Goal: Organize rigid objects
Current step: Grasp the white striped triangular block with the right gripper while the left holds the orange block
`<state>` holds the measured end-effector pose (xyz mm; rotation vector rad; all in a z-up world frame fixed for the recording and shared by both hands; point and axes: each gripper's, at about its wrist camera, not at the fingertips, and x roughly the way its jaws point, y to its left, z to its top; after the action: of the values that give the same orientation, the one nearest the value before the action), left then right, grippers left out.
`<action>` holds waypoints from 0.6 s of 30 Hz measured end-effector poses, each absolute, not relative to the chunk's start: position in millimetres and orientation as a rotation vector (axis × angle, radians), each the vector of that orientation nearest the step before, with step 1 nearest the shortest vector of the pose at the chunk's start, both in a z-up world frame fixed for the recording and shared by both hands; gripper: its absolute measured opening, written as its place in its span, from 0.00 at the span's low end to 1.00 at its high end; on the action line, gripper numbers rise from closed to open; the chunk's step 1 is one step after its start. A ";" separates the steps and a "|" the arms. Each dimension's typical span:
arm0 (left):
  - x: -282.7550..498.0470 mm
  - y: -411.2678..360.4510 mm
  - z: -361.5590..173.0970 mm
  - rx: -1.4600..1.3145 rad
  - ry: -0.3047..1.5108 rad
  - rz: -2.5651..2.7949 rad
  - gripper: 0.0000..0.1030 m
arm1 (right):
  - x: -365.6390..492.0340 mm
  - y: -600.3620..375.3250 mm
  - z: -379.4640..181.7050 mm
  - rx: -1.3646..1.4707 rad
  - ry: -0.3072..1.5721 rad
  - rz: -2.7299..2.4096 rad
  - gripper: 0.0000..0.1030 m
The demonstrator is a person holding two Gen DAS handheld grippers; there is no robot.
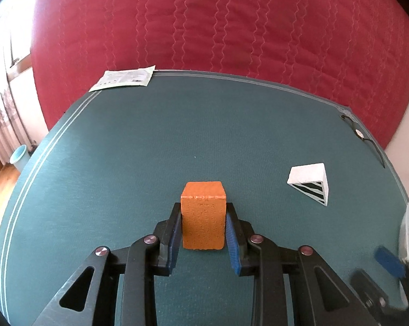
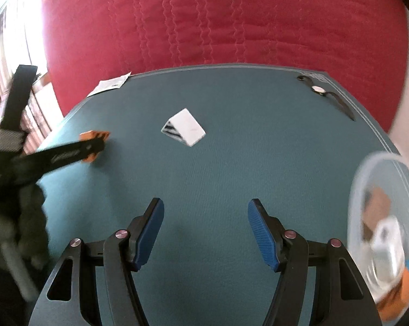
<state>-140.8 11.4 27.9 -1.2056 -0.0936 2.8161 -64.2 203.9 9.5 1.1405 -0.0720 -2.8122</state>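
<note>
Left hand-held gripper (image 1: 203,218) angled downward, pads clamped tight; right hand-held gripper (image 2: 205,217) likewise angled, jaws apart

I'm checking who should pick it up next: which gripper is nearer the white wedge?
Hard to tell. The right gripper stands open and empty, the white wedge ahead of it. The left gripper is shut on the orange block, the wedge off to its right.

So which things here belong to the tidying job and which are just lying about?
Job: orange block in the left claw; white wedge; clear container with blocks; right claw, open.
Lying about: paper leaflet; wristwatch; red quilt.
</note>
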 end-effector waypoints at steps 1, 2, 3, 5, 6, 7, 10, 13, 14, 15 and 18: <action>-140.8 11.0 28.0 -1.204 -0.093 2.817 0.30 | -72.0 201.1 8.7 1.153 -0.063 -2.803 0.64; -140.9 11.0 28.1 -1.202 -0.092 2.816 0.30 | -79.5 198.7 8.4 1.163 -0.064 -2.801 0.64; -140.8 10.5 28.1 -1.200 -0.092 2.816 0.30 | -87.6 195.9 8.7 1.165 -0.068 -2.794 0.64; -141.7 8.9 27.6 -1.201 -0.094 2.819 0.30 | -100.1 190.6 10.3 1.156 -0.049 -2.798 0.64; -142.3 7.7 27.1 -1.204 -0.099 2.816 0.30 | -105.5 188.0 10.9 1.151 -0.038 -2.801 0.64; -143.1 6.4 26.8 -1.207 -0.105 2.814 0.30 | -113.0 184.8 11.6 1.147 -0.026 -2.797 0.64; -145.7 2.2 25.6 -1.221 -0.120 2.811 0.30 | -130.8 179.6 11.0 1.152 -0.010 -2.794 0.64; -146.3 0.7 24.8 -1.228 -0.132 2.807 0.30 | -143.6 173.6 10.3 1.159 0.013 -2.784 0.64; -146.1 0.8 24.7 -1.228 -0.132 2.806 0.30 | -148.0 171.2 10.4 1.161 0.019 -2.778 0.64; -146.0 0.8 24.6 -1.227 -0.131 2.804 0.30 | -152.4 168.6 10.5 1.160 0.030 -2.775 0.64; -146.3 0.2 24.0 -1.228 -0.130 2.800 0.30 | -162.6 161.6 10.4 1.159 0.077 -2.766 0.64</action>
<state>-146.3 0.2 24.0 -1.2278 -0.1304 2.8004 -162.6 161.6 10.4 1.1586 0.0771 -2.7659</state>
